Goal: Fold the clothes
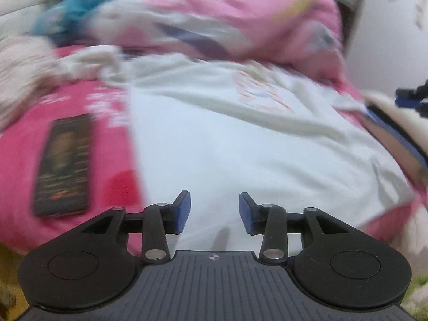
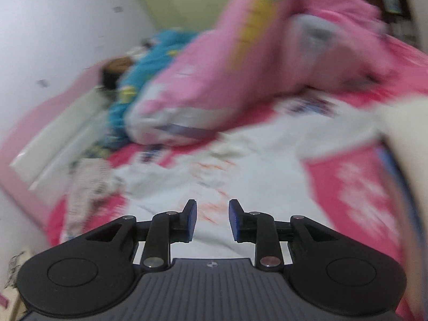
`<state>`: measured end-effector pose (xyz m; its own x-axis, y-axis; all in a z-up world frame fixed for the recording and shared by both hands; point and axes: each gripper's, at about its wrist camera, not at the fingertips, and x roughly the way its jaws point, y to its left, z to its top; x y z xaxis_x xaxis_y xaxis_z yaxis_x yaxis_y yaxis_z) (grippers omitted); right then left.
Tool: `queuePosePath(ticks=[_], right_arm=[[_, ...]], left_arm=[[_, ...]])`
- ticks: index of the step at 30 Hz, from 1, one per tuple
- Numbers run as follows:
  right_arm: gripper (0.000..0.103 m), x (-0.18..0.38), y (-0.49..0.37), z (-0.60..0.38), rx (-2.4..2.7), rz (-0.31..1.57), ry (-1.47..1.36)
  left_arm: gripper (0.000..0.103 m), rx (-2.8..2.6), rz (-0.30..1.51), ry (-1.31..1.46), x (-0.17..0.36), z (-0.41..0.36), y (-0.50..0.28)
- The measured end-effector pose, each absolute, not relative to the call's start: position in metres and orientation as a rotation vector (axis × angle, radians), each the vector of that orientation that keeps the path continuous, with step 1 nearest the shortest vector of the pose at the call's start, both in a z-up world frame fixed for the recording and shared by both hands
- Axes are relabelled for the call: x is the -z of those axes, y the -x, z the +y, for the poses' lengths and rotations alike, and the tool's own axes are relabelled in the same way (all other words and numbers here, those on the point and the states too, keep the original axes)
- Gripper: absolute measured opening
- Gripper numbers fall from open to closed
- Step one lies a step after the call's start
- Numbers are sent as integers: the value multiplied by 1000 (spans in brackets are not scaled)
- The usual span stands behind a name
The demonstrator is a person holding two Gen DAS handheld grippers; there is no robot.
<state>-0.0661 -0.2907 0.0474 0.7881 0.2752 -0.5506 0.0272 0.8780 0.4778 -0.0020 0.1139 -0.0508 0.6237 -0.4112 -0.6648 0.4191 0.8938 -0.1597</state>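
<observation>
right now the white shirt (image 1: pixel 240 139) lies spread on the pink bed (image 1: pixel 24 160), and both views are blurred, so fine edges are hard to read. it lies straight ahead of and beneath both grippers.

the left gripper (image 1: pixel 214 212) hangs over the shirt's plain lower part, its blue pads set apart with nothing between them. the shirt's left edge runs just to the left of that gripper, where white meets pink; a dark phone (image 1: pixel 62 165) lies on the bed beyond that edge, clear of the cloth. from here the shirt's long axis runs away from the gripper toward the faint orange print (image 1: pixel 264 91) and the rumpled far end near the pink quilt (image 1: pixel 254 18).

the right gripper (image 2: pixel 213 219) also has its pads apart and empty. it sits over the shirt (image 2: pixel 240 157) close to the orange print (image 2: pixel 214 187), so it looks nearer the shirt's upper part, while the left one is nearer the hem. in the right view a sleeve or side flap seems to reach out to the right toward a pale blurred shape at the frame edge; i cannot tell what that shape is.

the shirt looks mostly flat with creases across its middle. whether any fold is already in it, the blur does not settle. a patterned cloth (image 2: pixel 85 184) lies bunched to the left of the shirt.
</observation>
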Motion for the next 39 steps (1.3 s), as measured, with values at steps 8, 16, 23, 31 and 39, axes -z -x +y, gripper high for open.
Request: queuePosePath(ticks=[8,16,23,31,39], right_arm=[[39,48,145,-337,165,729,-605],[34,85,166,-358,137,677,-704],[5,72,167,-335,24,615,-543],[5,38,166,-251,-228,505,-116],[5,46,160,-220,-317,503,52]], left_arm=[[60,662,811,-286,64,40,8],[73,696,842,-461,62,0,11],[72,730,835,-301,31,-27,-7],[71,941,887,-37,13,-74,-31],[47,968,942,-41,29,-118,-41]])
